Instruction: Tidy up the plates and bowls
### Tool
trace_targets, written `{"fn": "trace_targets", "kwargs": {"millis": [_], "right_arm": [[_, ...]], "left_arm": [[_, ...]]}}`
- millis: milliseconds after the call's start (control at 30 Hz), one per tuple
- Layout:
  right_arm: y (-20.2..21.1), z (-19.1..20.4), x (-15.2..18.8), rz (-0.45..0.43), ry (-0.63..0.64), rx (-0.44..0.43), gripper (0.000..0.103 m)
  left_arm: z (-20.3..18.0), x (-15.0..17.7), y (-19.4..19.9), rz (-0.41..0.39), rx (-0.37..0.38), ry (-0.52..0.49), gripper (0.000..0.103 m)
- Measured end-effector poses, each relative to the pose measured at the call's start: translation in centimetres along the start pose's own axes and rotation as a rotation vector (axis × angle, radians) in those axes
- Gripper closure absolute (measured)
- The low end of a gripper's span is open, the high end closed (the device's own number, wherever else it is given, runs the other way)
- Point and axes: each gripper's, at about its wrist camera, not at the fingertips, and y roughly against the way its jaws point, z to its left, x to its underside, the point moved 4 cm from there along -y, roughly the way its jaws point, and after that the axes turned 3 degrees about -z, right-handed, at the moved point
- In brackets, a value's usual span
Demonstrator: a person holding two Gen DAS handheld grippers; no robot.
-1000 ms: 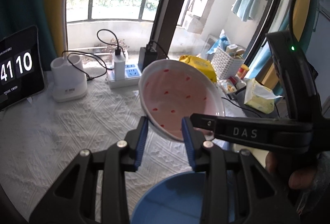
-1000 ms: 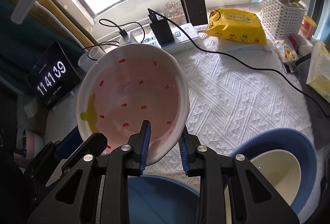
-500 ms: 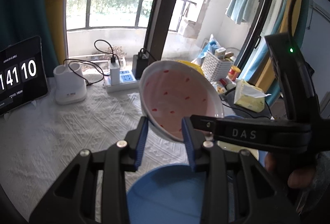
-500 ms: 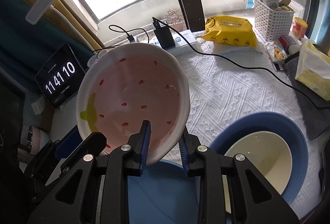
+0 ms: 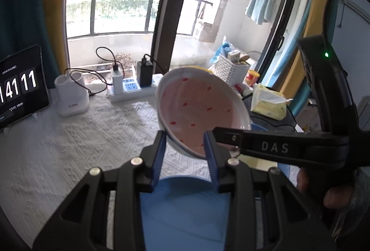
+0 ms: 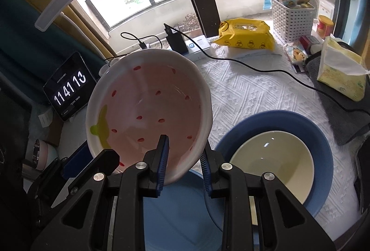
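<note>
A pink strawberry-pattern bowl [image 5: 198, 110] with a white rim is held up in the air, tilted. Both grippers grip its rim: my left gripper [image 5: 185, 149] is shut on its near edge, and my right gripper [image 6: 183, 156] is shut on the rim of the same bowl [image 6: 148, 112]. A blue plate [image 5: 185, 209] lies right below the bowl and also shows in the right wrist view [image 6: 175, 214]. To the right, a cream bowl [image 6: 272, 158] sits inside a blue bowl [image 6: 319, 135] on the white tablecloth.
At the back stand a tablet clock [image 5: 18, 86], a white holder [image 5: 71, 96], a power strip with chargers [image 5: 131, 89], a yellow wipes pack [image 6: 245, 38], a white basket [image 6: 291, 17] and a tissue pack [image 6: 340, 75]. A black cable [image 6: 254, 68] crosses the cloth.
Both grippers have risen with the strawberry bowl and drawn back, so more of the table and the cream bowl in the blue bowl show. The grip is unchanged.
</note>
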Motion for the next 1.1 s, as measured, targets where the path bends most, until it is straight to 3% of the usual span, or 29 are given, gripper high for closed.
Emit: {"fn": "trace_targets", "kwargs": {"millis": [1100], "right_arm": [[4.0,-7.1,3.9,-0.023,-0.088,0.030,0.074]], "left_arm": [[-7.5,2.7,-0.8,0.058,0.077,-0.094,0.068]]}}
